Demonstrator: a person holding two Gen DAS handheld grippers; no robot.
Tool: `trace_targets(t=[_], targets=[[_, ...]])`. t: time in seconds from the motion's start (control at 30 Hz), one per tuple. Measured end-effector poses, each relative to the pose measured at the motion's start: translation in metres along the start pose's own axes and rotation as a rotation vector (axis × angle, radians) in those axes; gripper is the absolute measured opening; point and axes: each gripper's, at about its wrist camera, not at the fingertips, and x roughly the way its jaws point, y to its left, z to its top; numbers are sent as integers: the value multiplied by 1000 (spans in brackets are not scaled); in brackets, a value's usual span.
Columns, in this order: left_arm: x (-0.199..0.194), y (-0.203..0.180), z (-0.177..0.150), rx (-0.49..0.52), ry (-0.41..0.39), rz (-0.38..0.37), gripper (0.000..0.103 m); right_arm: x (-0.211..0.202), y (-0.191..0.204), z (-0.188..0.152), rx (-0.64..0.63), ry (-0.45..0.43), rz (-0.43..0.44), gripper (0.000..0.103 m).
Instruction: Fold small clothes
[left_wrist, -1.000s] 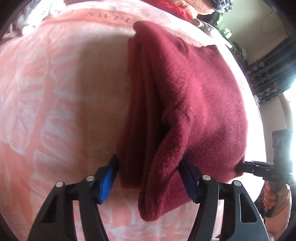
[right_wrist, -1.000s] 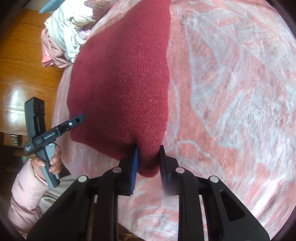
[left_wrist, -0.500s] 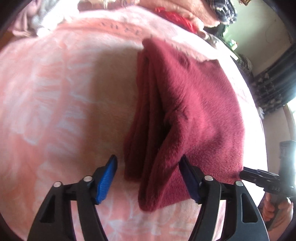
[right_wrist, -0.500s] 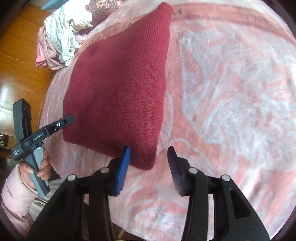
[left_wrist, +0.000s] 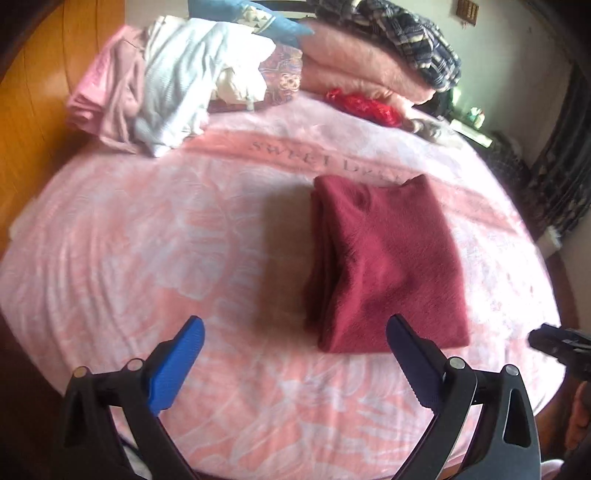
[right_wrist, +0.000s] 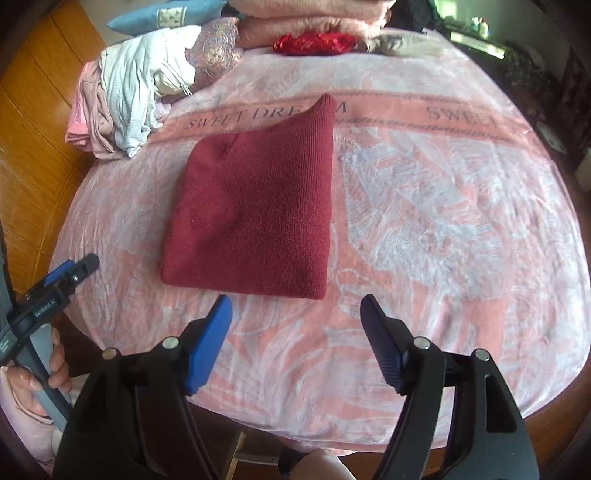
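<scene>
**Sweater folded and let go; both grippers stand clear**

Risk first. The maroon sweater (left_wrist: 384, 266) lies folded on the pink blanket (left_wrist: 147, 240), ahead of the left gripper (left_wrist: 295, 354) and slightly to its right. Its left edge shows several stacked layers that look loose and a little puffed, not pressed flat. My judgement is that this side could slump or spring open if the bundle is nudged or lifted by one layer only. The far right corner, seen from the right wrist, sticks up in a point over the blanket's lettering, so the rectangle is not quite square; a careless regrip there might drag the top layer off the rest. The heap of unfolded clothes (left_wrist: 166, 85) sits far ahead and to the left of the left gripper, well apart from the sweater, so reaching for it should not disturb the fold unless an arm sweeps low across it.

Left gripper: its jaws have just been opening and now stand very wide, with nothing between them and nothing touched; the sweater's near edge lies just beyond the right finger.

Right gripper (right_wrist: 295, 332): its jaws have also just been opening and are well apart, empty, with the sweater just ahead and slightly left, its near hem short of the fingertips.
</scene>
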Motion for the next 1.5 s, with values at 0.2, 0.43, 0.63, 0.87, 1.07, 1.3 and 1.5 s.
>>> trace_targets(t=[0.2, 0.43, 0.63, 0.87, 1.07, 1.3, 1.5], targets=[[-5, -1, -12, -6, 63, 3, 99, -10, 22, -28, -5, -48, 7, 79], [-10, 2, -22, 24, 43, 46, 99, -4, 26, -32, -45, -59, -54, 79], [-14, 7, -21, 36, 11, 55, 99, -5, 27, -32, -39, -49, -10, 79], [-12, -3, -26, 76, 16, 48, 99, -4, 30, -32, -49, -40, -2, 80], [-10, -5, -28, 81, 24, 47, 99, -3, 29, -33, -39, -29, 4, 80], [-7, -7, -29, 91, 34, 47, 99, 0, 33, -35, -54, -14, 15, 82], [-5, -6, -30, 86, 46, 45, 99, 2, 36, -37, -57, -1, 24, 82]])
